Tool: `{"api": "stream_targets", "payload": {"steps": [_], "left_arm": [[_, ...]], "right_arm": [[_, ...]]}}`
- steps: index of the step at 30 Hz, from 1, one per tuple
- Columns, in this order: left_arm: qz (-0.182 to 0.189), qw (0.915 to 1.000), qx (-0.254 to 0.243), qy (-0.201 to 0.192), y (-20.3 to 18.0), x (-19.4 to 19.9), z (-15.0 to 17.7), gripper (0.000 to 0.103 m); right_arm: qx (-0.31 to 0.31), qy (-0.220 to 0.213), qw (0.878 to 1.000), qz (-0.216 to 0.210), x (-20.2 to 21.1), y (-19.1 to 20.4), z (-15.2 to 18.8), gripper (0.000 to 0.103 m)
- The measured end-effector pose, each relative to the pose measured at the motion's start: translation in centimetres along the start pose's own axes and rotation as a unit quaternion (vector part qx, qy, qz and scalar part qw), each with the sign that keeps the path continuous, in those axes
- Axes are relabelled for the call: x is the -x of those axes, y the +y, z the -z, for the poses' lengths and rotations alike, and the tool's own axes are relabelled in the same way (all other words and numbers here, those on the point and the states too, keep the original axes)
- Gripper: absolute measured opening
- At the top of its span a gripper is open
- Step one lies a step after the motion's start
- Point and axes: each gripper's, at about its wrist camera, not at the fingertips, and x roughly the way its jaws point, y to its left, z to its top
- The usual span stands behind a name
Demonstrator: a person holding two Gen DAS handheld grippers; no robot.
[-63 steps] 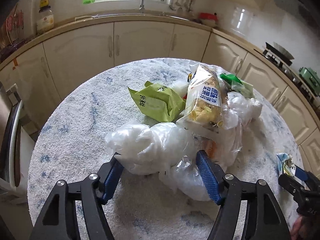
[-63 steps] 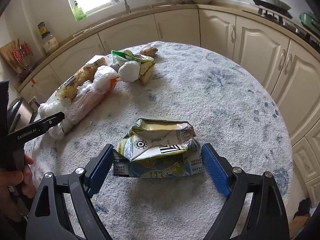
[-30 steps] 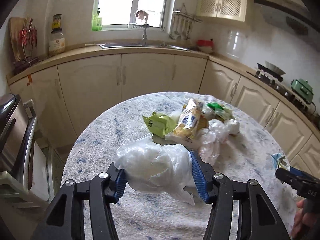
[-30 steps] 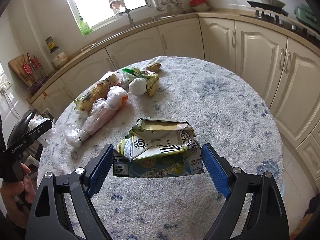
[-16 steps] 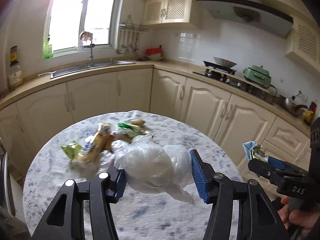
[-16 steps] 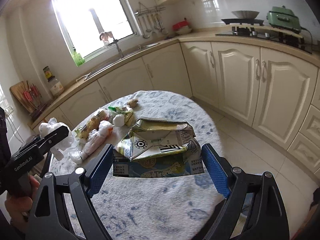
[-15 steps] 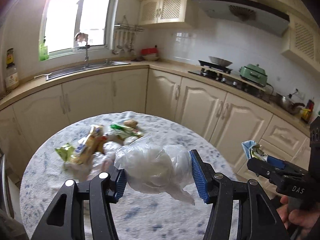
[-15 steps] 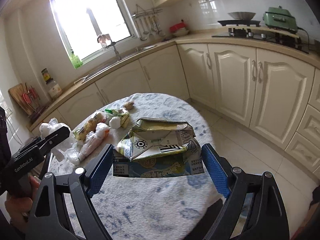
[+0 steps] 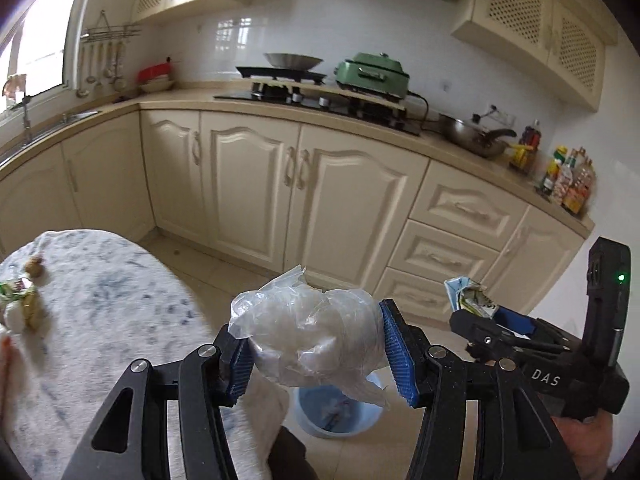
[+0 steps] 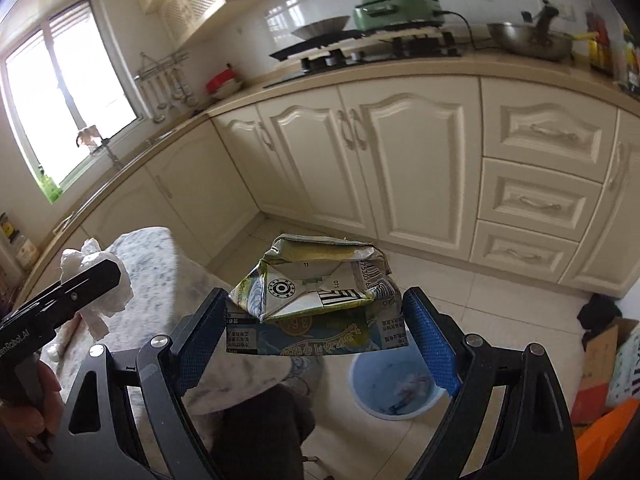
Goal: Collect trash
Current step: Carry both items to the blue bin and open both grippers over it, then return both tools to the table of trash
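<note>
Left wrist view: our left tongs (image 9: 316,350) pinch 1 plastic bag wad (image 9: 308,326); the right tongs (image 10: 320,330) clamp 1 flattened carton (image 10: 316,306). We see 1 blue bin (image 10: 394,390) on the floor, below and ahead of both loads (right seems nearer).

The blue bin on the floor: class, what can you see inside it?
Inside the blue bin, a few scraps of litter lie at the bottom. The right gripper and its crushed carton cover part of the rim, so some contents stay hidden.
</note>
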Motion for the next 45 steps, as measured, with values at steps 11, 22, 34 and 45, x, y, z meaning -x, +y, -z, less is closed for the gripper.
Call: {"api": "stream_targets", "payload": {"steps": [11,22,34,45], "left_arm": [[0.013,0.9849,0.008,0.173,-1.7,-18.6,-0.8,0.053],[-0.017,0.9706,0.018,0.239,-2.2,-31.2,-3.0,0.082],[-0.057,0.9829,0.006,0.175,-3.6,-24.2,-4.3,0.099],[-0.08,0.9958,0.024,0.037,-0.5,-3.3,-2.9,0.101]], "right_arm": [[-0.085,0.091,0.992,0.019,-9.9,-10.1,3.1,0.089],[-0.178,0.152,0.972,0.013,-17.4,-16.6,6.5,0.099],[-0.207,0.123,0.97,0.039,-13.6,-17.0,7.1,0.103],[-0.128,0.043,0.991,0.019,-5.6,-6.8,2.0,0.103]]}}
